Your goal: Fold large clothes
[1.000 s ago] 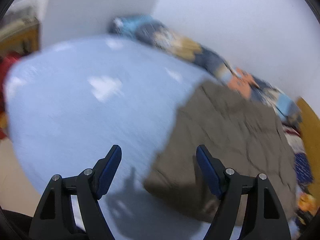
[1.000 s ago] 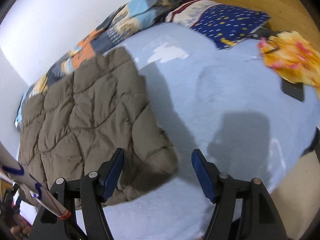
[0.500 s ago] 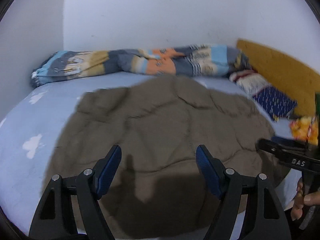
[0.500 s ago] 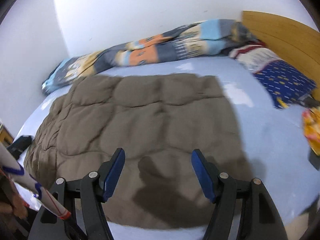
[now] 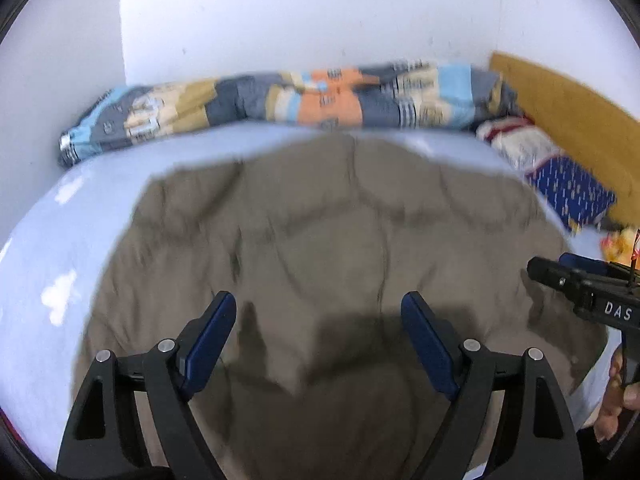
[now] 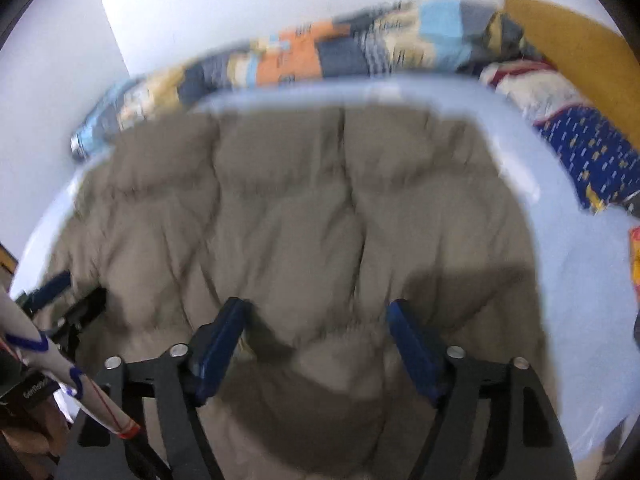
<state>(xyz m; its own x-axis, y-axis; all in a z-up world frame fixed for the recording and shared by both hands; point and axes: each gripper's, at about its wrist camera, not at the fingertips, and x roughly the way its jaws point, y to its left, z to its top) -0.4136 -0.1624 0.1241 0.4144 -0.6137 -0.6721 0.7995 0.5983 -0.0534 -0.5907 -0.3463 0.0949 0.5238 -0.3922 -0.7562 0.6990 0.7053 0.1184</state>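
**Both claws hanging over the puffy jacket, nothing grabbed yet**

So the brown quilted jacket point(image 5: 340, 264) is lying flat in the middle of the light blue bed sheet point(image 5: 52, 248), near edge right under both tools.

Left to right: the left gripper point(image 5: 318, 344) has just been opening, jaws apart, only padding and shadow below them, nothing pinched. The right gripper point(image 6: 316, 344) likewise, jaws just been widening, hovering over the near hem, no fabric clamped as far as I can tell.

What could go sideways, just my guess:
- The padding is thick and slippery-looking, so a shallow bite might catch only the top layer and the fold comes out lopsided.
- If one side lifts before the other, the whole thing may drag across the sheet instead of folding.
- Both views are blurry, so I can't tell where the seams or sleeves sit.

Around it: the rolled patchwork blanket point(image 5: 280, 100) runs along the wall at the far side, the dark blue patterned pillow point(image 5: 572, 196) and the wooden headboard point(image 5: 568, 100) sit off right. Blanket is close to the far hem, so a fold pushed that way could bump it.
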